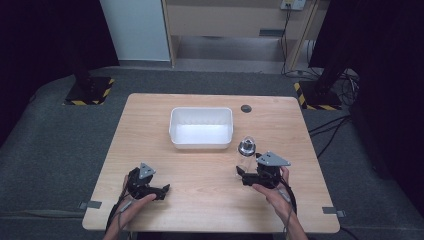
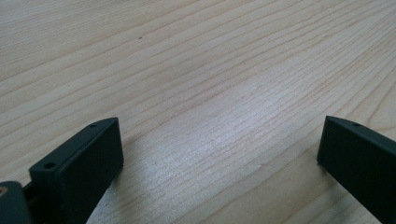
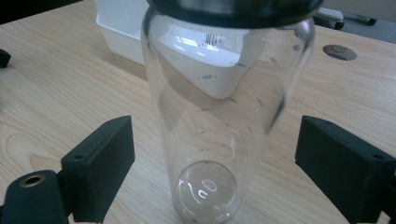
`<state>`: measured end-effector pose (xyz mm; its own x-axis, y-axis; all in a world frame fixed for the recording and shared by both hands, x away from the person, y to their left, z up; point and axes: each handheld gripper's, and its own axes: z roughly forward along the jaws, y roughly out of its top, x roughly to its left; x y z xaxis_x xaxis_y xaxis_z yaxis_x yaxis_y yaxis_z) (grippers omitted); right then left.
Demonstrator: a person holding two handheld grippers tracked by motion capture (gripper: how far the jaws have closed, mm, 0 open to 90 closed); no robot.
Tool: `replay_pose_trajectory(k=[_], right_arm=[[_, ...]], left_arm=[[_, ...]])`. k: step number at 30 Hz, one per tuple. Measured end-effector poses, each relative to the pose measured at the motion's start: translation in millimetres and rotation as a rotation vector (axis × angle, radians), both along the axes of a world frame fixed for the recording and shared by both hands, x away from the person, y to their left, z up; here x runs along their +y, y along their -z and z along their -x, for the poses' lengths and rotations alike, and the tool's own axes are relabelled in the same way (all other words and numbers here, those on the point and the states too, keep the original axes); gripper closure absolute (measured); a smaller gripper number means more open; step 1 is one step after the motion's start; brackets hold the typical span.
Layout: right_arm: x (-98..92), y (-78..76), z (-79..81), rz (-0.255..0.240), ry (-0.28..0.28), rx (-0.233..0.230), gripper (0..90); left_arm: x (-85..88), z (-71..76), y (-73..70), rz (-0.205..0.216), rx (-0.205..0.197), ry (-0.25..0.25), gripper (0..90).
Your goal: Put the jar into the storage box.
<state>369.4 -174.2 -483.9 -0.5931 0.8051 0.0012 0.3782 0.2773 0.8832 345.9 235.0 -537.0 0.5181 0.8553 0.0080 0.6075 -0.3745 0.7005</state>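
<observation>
A clear glass bottle (image 1: 246, 152) with a dark metal cap stands upright on the wooden table (image 1: 200, 175), just right of the white tub. My right gripper (image 1: 241, 176) sits right behind it on the person's side. In the right gripper view the bottle (image 3: 224, 116) stands between the two black jaws of that gripper (image 3: 215, 154), with a gap showing on each side, so the pads are not pressing on the glass. My left gripper (image 1: 162, 191) rests low at the front left of the table; its jaws (image 2: 219, 149) stand wide open over bare wood.
A white rectangular tub (image 1: 201, 142) stands empty at the table's middle back, its corner showing behind the bottle (image 3: 116, 32). A round cable hole (image 1: 245, 108) lies near the far edge. Dark stands with striped bases flank the table on the floor.
</observation>
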Motion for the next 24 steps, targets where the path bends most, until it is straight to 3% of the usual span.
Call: replay_pose_trajectory(k=[9, 19, 24], right_arm=[[7.0, -0.6, -6.2, -0.014, -0.013, 0.003, 17.7], [6.7, 1.9, -14.6, -0.03, -0.009, 0.002, 30.3], [7.1, 2.6, -15.4, -0.022, -0.019, -0.008, 31.2]], left_arm=[[0.0, 0.0, 0.0, 0.0, 0.0, 0.0, 0.0], [-0.1, 0.0, 0.1, 0.002, -0.001, -0.001, 0.0], [0.0, 0.0, 0.0, 0.0, 0.0, 0.0, 0.0]])
